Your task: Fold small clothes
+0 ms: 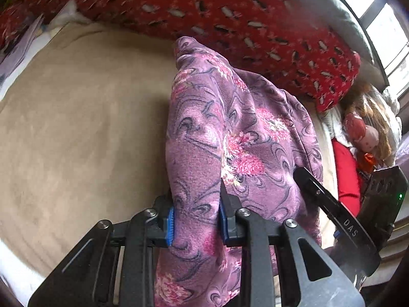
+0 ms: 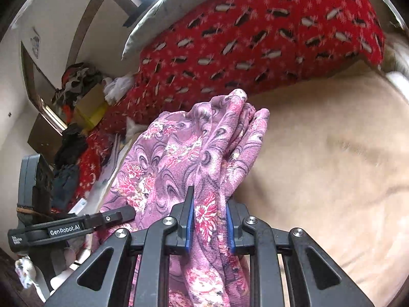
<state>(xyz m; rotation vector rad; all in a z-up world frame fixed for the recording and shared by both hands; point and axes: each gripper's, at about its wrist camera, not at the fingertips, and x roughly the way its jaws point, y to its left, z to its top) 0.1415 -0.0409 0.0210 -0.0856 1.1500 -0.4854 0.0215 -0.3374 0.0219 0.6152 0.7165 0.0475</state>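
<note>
A purple fleece garment with pink flowers (image 1: 230, 138) hangs bunched between both grippers above a beige blanket (image 1: 76, 128). My left gripper (image 1: 196, 220) is shut on a thick fold of it between its blue pads. My right gripper (image 2: 209, 225) is shut on another fold of the same garment (image 2: 194, 153). The two grippers are close together: the right one shows at the right of the left wrist view (image 1: 340, 212), the left one at the left of the right wrist view (image 2: 66, 230). The garment's lower part hangs hidden behind the grippers.
A red patterned blanket (image 1: 230, 12) lies rolled along the far side of the bed, with a grey pillow (image 2: 173, 2) behind it. A doll (image 1: 365, 133) and red cloth lie to the right. Clothes and a cardboard box (image 2: 87, 105) are piled by the wall.
</note>
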